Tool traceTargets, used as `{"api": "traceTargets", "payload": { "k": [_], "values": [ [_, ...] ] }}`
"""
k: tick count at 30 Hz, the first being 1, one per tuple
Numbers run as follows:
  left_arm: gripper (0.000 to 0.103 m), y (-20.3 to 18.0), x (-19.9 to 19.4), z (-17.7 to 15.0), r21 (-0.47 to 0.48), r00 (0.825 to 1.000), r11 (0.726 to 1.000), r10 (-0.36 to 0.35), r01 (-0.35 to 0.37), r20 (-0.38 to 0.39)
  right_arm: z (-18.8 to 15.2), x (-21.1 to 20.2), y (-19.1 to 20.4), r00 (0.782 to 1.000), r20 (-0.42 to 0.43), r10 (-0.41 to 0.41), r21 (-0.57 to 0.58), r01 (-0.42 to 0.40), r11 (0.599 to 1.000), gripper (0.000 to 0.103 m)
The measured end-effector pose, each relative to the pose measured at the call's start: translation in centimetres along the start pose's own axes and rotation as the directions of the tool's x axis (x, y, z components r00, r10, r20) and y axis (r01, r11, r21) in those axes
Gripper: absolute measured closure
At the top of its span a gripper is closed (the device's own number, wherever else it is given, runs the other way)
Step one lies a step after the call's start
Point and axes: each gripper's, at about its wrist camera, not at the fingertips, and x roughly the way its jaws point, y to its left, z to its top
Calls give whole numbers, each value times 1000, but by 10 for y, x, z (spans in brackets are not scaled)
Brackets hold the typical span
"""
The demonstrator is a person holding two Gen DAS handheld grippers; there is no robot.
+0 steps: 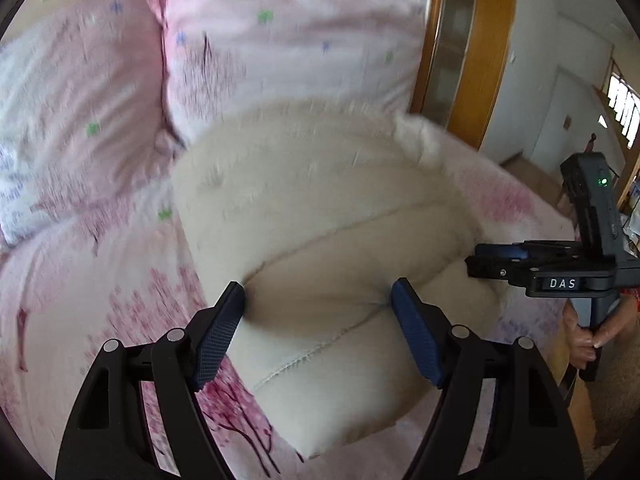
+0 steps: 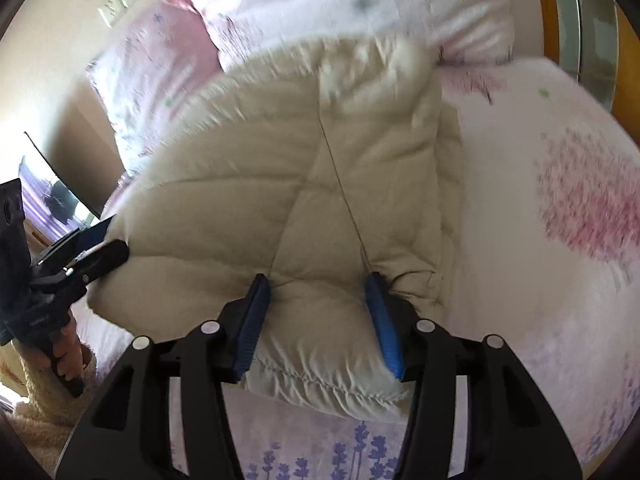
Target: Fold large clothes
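A cream padded jacket (image 1: 320, 184) lies folded on the bed, its fluffy collar (image 1: 420, 140) toward the pillows. In the left wrist view my left gripper (image 1: 318, 294) has its blue pads pressed into the jacket's near edge, with a wide bulge of padding between them. My right gripper (image 1: 474, 262) reaches in from the right onto the jacket's right edge. In the right wrist view the jacket (image 2: 260, 168) fills the middle. The right gripper (image 2: 316, 280) straddles its near corner, and the fabric is gathered against both pads. The left gripper (image 2: 116, 248) is at the jacket's left edge.
The bedsheet (image 1: 80, 320) is pink and floral. Two matching pillows (image 1: 280, 40) (image 1: 72, 100) lie behind the jacket. A wooden door frame (image 1: 480, 60) stands past the bed's far right. A person's hand (image 1: 588, 340) holds the right gripper's handle. A screen (image 2: 52, 196) is at left.
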Motion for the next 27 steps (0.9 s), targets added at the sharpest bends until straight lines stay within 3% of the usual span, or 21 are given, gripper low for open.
{"api": "traceTargets", "payload": {
  "k": [3, 5, 7, 9, 12, 14, 17, 19, 22, 25, 27],
  "values": [
    [19, 4, 14, -5, -29, 1000, 999, 13, -14, -28, -3, 6, 1, 1000, -16, -1, 7, 1, 1000, 52],
    [20, 9, 12, -6, -67, 1000, 998, -8, 6, -26, 2, 2, 5, 998, -48, -28, -4, 28, 1000, 45],
    [20, 20, 2, -4, -119, 999, 992, -46, 46, 3, 10, -8, 8, 996, -60, -61, -20, 60, 998, 31],
    [19, 40, -10, -1, -206, 996, 975, -75, 84, 49, 18, -24, 10, 997, -34, -70, -15, 70, 997, 4],
    [18, 75, -15, -1, -340, 992, 932, -109, 125, 67, 40, -39, -1, 990, -26, -136, 40, 137, 990, 2],
    [18, 94, -9, -2, -407, 987, 899, -148, 160, 60, 53, -36, -16, 983, -104, -154, 97, 164, 982, 2],
    [18, 107, 2, -5, -444, 979, 873, -196, 203, 62, 66, -21, -34, 964, -188, -189, 132, 216, 968, 2],
    [18, 113, 10, -7, -458, 975, 861, -213, 220, 68, 70, -15, -46, 976, -173, -135, 183, 166, 969, 2],
    [14, 119, 23, -6, -494, 961, 829, -269, 262, 60, 76, -6, -73, 993, -107, 41, 303, -6, 953, 2],
    [14, 120, 32, -2, -516, 942, 798, -330, 312, 61, 81, 18, -93, 976, -132, 175, 395, -111, 912, 2],
    [14, 122, 39, 2, -518, 933, 787, -355, 334, 62, 82, 34, -105, 965, -138, 223, 444, -141, 885, 2]
  ]
}}
